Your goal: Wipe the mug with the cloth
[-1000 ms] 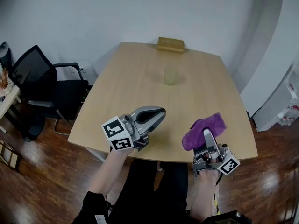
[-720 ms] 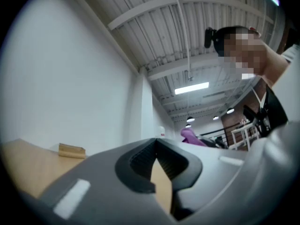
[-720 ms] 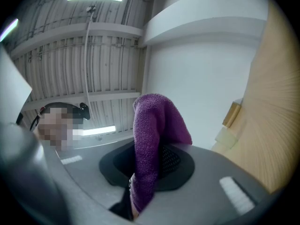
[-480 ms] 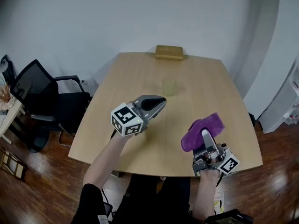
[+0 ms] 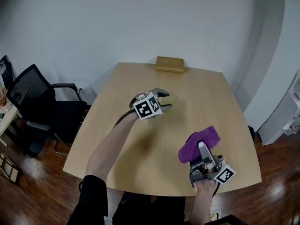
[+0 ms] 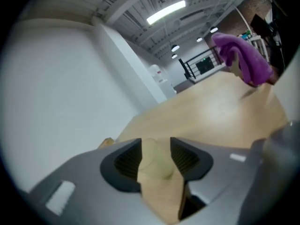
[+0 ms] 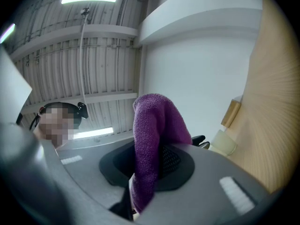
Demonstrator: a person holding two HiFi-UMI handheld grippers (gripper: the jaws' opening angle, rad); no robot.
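A pale yellow-green mug point(image 5: 172, 98) stands mid-table, partly hidden behind my left gripper point(image 5: 165, 101). In the left gripper view the mug point(image 6: 158, 168) shows in the gap of the left gripper point(image 6: 154, 147), whose jaws have just been opening; I see no pad pressing on it. My right gripper point(image 5: 201, 147) hovers over the near right of the table, shut on a purple cloth point(image 5: 202, 137). The cloth point(image 7: 153, 130) hangs upward out of the right gripper point(image 7: 152, 163), and the mug point(image 7: 224, 143) lies farther off. The cloth point(image 6: 244, 60) also shows in the left gripper view.
The wooden table point(image 5: 140, 144) carries a tan box point(image 5: 170, 63) at its far edge. A black office chair point(image 5: 35, 100) stands to the left of the table. White walls close the back and right.
My left gripper has reached forward from the near edge to the mug, rolled over, and its jaws have opened. The right gripper with the cloth has shifted a little.
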